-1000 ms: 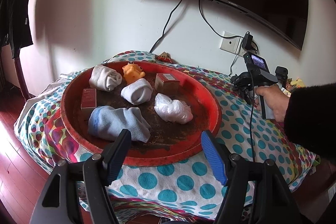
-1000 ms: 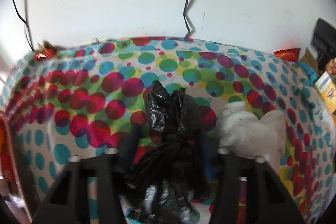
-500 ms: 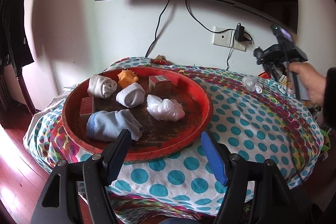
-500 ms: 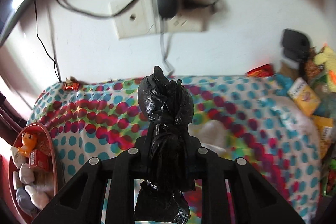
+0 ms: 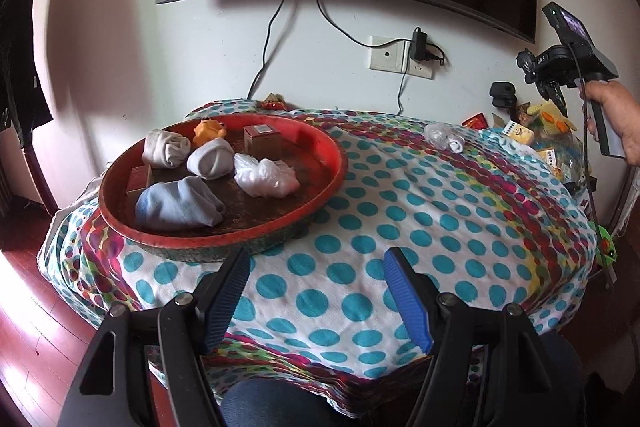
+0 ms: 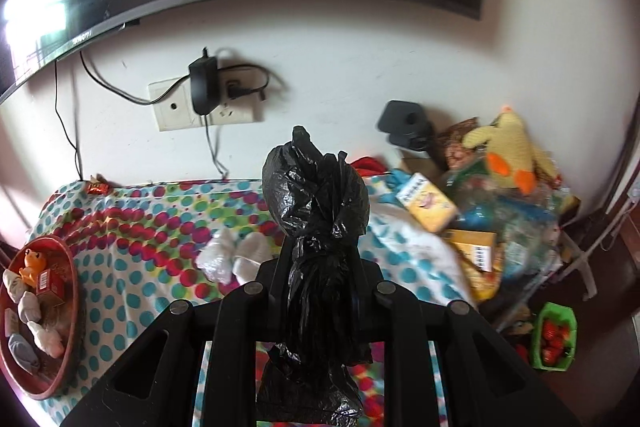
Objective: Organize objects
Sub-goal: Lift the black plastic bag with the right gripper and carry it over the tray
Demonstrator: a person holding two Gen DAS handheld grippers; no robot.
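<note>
Left wrist view puts my left tongs (image 5: 316,295) low over the near edge of the surface (image 5: 420,227), blue pads spread wide with nothing between them. I take the red tray (image 5: 336,163) as my landmark: it sits on the dotted cloth on the left part of the surface, just beyond the left pad. Inside the tray I count a blue sock roll (image 5: 178,205) at the near side, a white plastic bundle (image 5: 264,181) at its middle, two pale sock rolls (image 5: 166,149) behind them, an orange toy (image 5: 208,133) at the far rim and a brown box (image 5: 262,139) beside that toy. Well to the right of the tray, near the wall, a clear plastic bundle (image 5: 444,137) lies on the cloth. Further right of the tray, my right hand (image 5: 616,115) grips its handle above the surface.

From the right wrist view, my right tongs (image 6: 322,267) are pressed together on a knotted black plastic bag (image 6: 316,195), which stands up between the fingers, raised clear of the cloth and well right of the tray (image 6: 74,291). A yellow plush duck (image 6: 508,151) tops the clutter furthest from the tray.
</note>
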